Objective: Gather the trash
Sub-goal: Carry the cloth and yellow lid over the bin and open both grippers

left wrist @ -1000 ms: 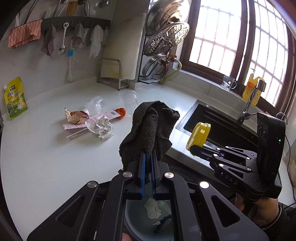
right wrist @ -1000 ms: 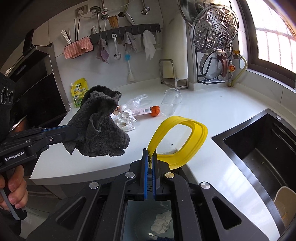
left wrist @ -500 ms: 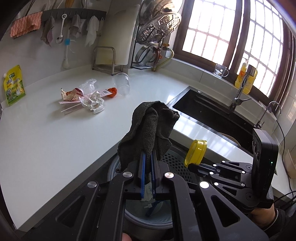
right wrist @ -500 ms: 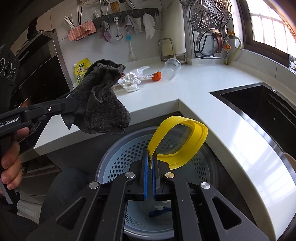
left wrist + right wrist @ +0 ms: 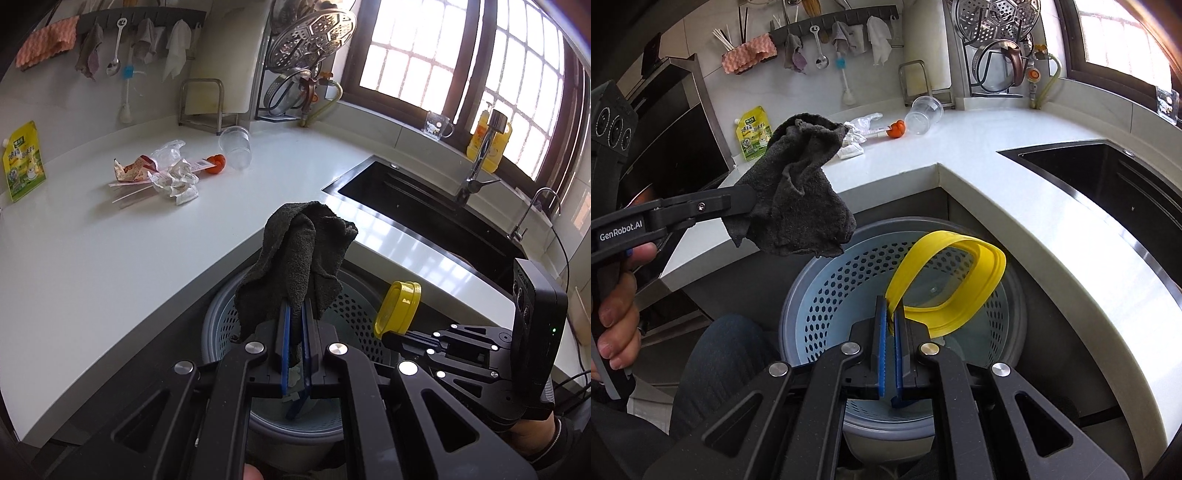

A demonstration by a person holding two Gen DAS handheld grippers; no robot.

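Both tools hover over the perforated blue bin [image 5: 849, 280]: left gripper [image 5: 294, 314] clamps the dark grey cloth [image 5: 299, 258], right gripper [image 5: 891, 314] clamps the yellow plastic lid [image 5: 960, 280]. Next, likely release; remaining wrappers [image 5: 162, 173] lie at ten o'clock.

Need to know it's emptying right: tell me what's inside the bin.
The bin holds crumpled white paper and a blue scrap at the bottom. The grippers hide the rest.

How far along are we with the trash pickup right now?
Early on. Done: a crumpled scrap already lies in the bin. In hand: the right claw grips a yellow lid over the bin, and the left claw holds a dark cloth. Left: wrappers, crumpled paper, an orange piece and a tipped plastic cup sit on the counter.
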